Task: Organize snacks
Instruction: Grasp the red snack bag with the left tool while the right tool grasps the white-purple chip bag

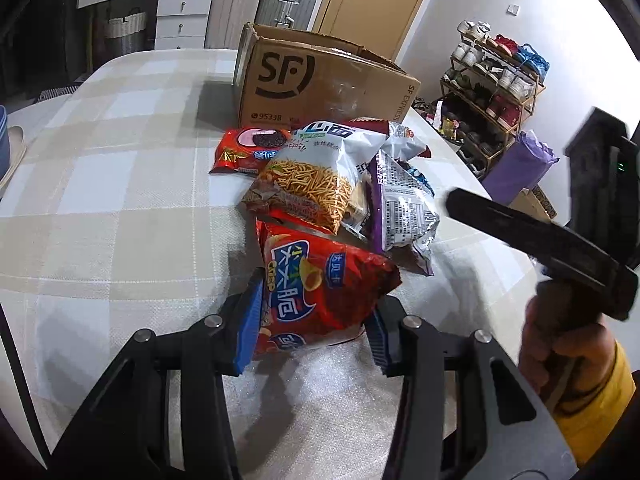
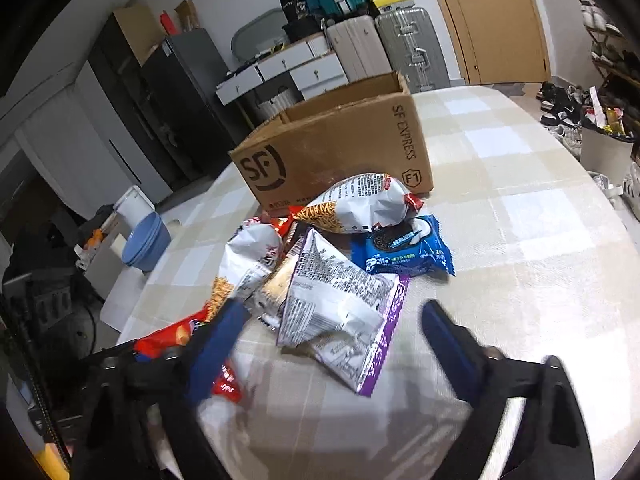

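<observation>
My left gripper (image 1: 312, 324) is shut on a red crisp bag (image 1: 324, 284), its blue pads pressing both sides of the bag's near end. Beyond it lies a heap of snacks: a noodle-snack bag (image 1: 312, 176), a red cookie pack (image 1: 248, 152) and a purple-and-white bag (image 1: 400, 208). An open SF cardboard box (image 1: 320, 84) stands behind the heap. My right gripper (image 2: 332, 340) is open, its fingers on either side of the purple-and-white bag (image 2: 340, 312) without pressing it. A blue cookie pack (image 2: 404, 252) lies to the right of the heap.
The snacks lie on a table with a checked cloth (image 1: 120, 184). Its edge curves close on the right, past it a shoe rack (image 1: 492, 92) and a white bin (image 2: 604, 152). Blue bowls (image 2: 144, 248) stand on the left. A hand (image 1: 560, 344) holds the right gripper.
</observation>
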Motion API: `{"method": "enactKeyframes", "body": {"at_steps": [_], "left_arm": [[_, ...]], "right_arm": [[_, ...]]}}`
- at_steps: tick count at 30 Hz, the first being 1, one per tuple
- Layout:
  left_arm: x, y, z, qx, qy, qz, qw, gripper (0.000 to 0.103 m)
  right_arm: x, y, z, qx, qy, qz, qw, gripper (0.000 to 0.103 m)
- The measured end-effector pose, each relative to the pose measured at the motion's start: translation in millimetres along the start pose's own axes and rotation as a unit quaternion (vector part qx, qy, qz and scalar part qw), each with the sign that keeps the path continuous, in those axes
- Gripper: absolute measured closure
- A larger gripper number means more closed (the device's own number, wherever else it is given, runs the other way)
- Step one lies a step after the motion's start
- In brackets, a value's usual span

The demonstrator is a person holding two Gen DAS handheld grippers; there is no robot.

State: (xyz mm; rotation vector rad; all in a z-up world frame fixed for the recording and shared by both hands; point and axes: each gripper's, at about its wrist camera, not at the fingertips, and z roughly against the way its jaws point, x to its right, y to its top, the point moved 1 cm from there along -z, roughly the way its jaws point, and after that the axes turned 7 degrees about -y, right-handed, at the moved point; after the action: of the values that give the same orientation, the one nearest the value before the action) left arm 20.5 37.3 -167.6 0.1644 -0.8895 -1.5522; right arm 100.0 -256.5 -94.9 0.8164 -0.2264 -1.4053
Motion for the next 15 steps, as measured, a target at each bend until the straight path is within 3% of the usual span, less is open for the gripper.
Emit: {"method": "enactKeyframes", "body": {"at_steps": [13, 14, 15], "left_arm": [[-8, -4, 0, -0.006, -0.01, 0.008, 0.9999, 0.061], [-8, -4, -1, -0.008, -0.011, 0.008, 0.9999, 0.061], [-8, -4, -2, -0.01, -0.012, 0.008, 0.9998, 0.061]], "right_arm": [[5, 7, -52, -0.049, -0.008, -0.022, 0.999, 0.023], [5, 7, -52, -0.046, -0.008, -0.022, 0.999, 0.025], [6, 7, -52, -0.045, -0.005, -0.027, 0.999, 0.037]]}}
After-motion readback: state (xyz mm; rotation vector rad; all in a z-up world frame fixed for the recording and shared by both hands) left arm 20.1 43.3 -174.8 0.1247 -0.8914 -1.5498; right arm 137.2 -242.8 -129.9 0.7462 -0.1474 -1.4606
